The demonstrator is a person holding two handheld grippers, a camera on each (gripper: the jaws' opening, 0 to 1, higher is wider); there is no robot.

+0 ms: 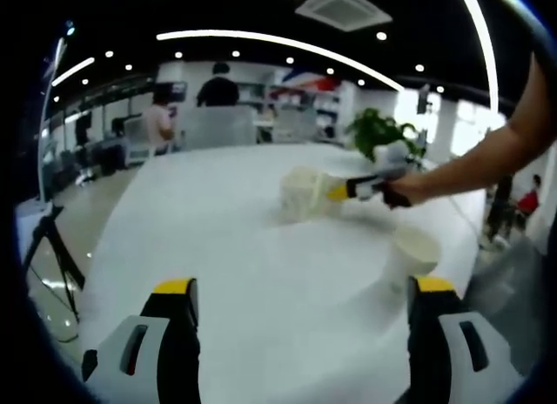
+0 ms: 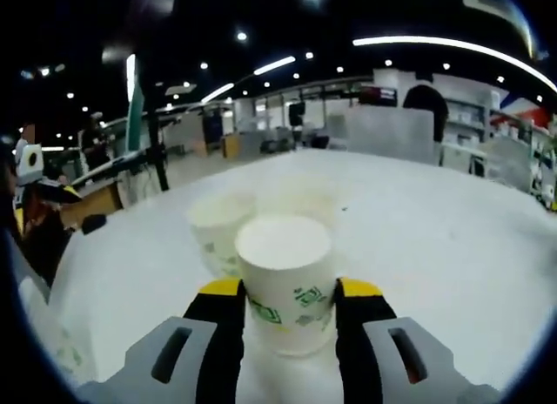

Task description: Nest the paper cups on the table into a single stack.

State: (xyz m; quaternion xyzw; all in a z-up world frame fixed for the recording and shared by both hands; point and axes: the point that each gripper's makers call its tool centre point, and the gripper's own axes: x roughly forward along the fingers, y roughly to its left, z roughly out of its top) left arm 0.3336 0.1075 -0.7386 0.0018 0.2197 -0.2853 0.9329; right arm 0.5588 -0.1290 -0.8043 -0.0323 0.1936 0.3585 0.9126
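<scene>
Right gripper (image 2: 287, 313): jaws clamped on upside-down paper cup (image 2: 283, 278) over white counter (image 2: 435, 239). Second cup (image 2: 219, 234) seen just behind, not nested. Left gripper (image 1: 300, 313): jaws spread, nothing held. Another cup (image 1: 416, 247) near. Stacking judged barely begun.

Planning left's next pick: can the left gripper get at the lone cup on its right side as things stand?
Probably yes. The left gripper is open with nothing between its jaws, and the lone cup stands just ahead of its right jaw on bare table. The right gripper works farther off.
</scene>
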